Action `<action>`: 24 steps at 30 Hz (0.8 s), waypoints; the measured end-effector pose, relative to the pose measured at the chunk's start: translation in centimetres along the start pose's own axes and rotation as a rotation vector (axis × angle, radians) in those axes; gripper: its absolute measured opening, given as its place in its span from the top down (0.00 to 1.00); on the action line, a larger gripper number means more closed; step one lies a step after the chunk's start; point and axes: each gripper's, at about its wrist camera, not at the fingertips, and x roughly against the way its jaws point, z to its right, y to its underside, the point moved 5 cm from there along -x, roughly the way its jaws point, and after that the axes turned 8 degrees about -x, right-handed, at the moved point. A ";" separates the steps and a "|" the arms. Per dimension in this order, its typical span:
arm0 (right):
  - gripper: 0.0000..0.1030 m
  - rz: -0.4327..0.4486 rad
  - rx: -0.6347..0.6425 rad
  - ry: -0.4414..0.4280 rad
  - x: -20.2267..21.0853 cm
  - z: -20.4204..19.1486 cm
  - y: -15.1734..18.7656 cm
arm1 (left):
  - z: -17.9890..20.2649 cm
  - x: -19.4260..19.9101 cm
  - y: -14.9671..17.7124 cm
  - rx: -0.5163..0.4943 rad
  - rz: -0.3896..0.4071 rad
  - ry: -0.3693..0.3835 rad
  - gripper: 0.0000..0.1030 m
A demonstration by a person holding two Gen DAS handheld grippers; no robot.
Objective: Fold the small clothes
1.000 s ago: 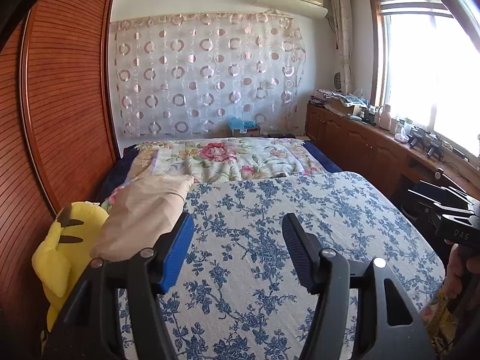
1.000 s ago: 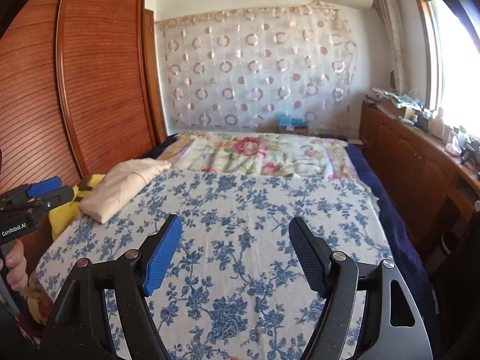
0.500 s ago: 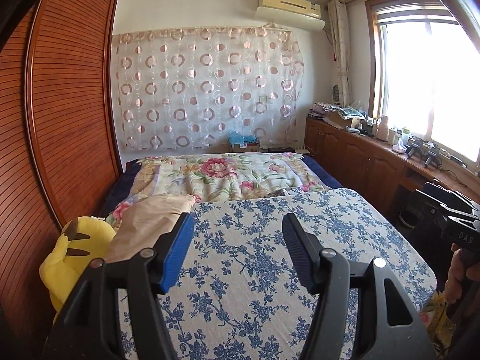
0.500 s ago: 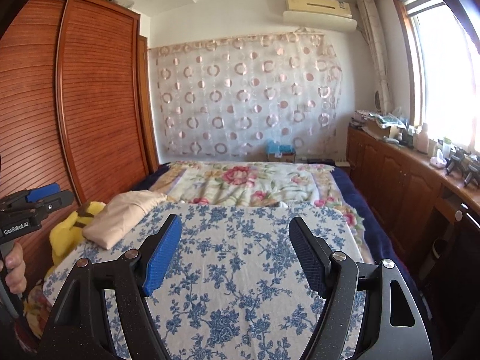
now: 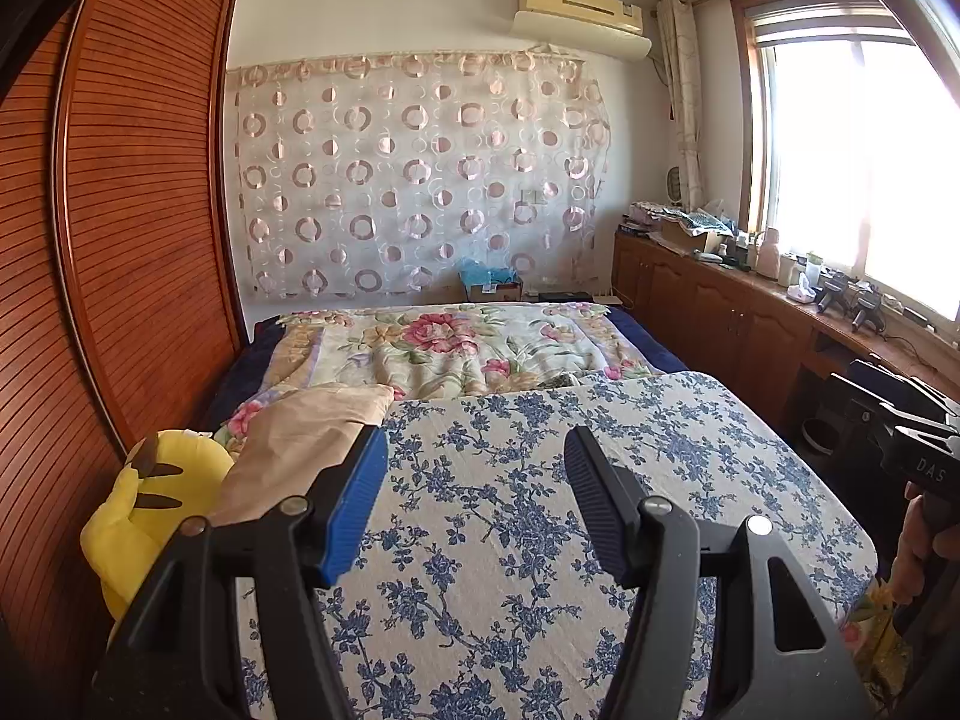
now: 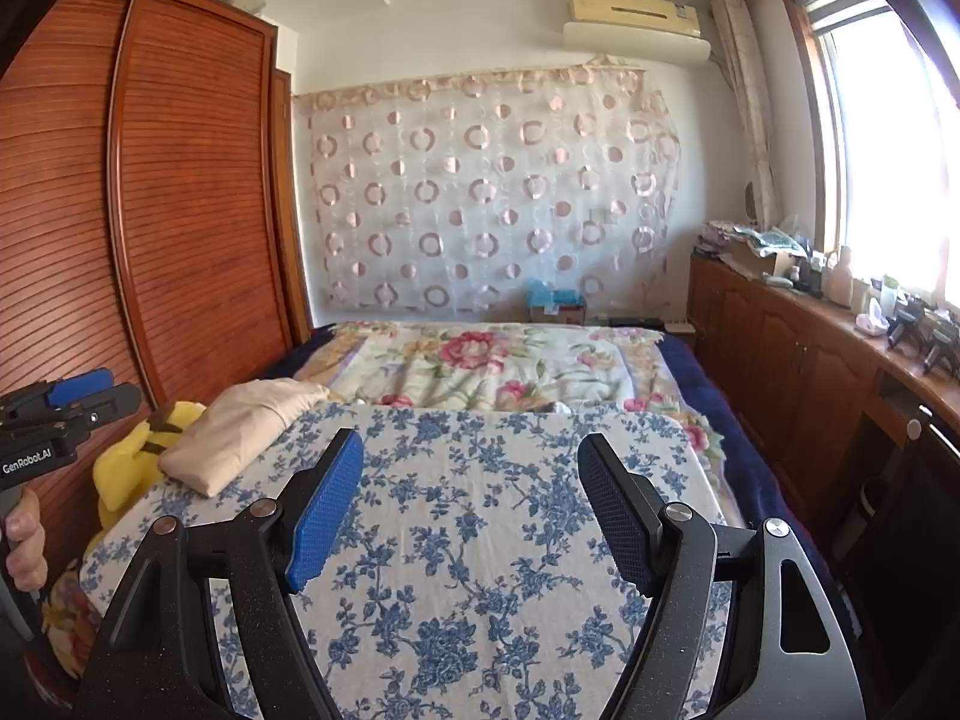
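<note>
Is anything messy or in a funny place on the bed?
Not much. The beige folded cloth lies at the left edge of the blue-flowered cover, its corner hanging over a yellow plush toy squeezed between the bed and the wooden wardrobe. The flowered quilt behind is a bit wrinkled. Nothing looks spilled or broken.

A board [image 6: 480, 510] lies on the near end of the bed [image 6: 708, 384]. A folded cloth [image 6: 240, 432] rests on the board's far left corner. A soft toy [image 6: 129, 468] sits just left of the cloth, beside the wardrobe [image 6: 180, 210]. Behind the board, a quilt [image 6: 480, 366] covers the bed. A curtain [image 6: 492, 198] hangs behind the bed. The worktop [image 6: 900, 354] runs along the right, under the window [image 6: 882, 138].
</note>
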 end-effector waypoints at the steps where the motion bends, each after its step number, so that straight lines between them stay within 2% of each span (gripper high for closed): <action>1: 0.26 -0.001 0.001 -0.001 -0.1 0.0 0.1 | 0.0 0.0 0.0 -0.001 0.000 0.000 0.40; 24: 0.26 0.002 -0.001 0.004 -0.3 0.2 0.1 | 0.1 0.0 0.0 -0.001 0.001 0.001 0.40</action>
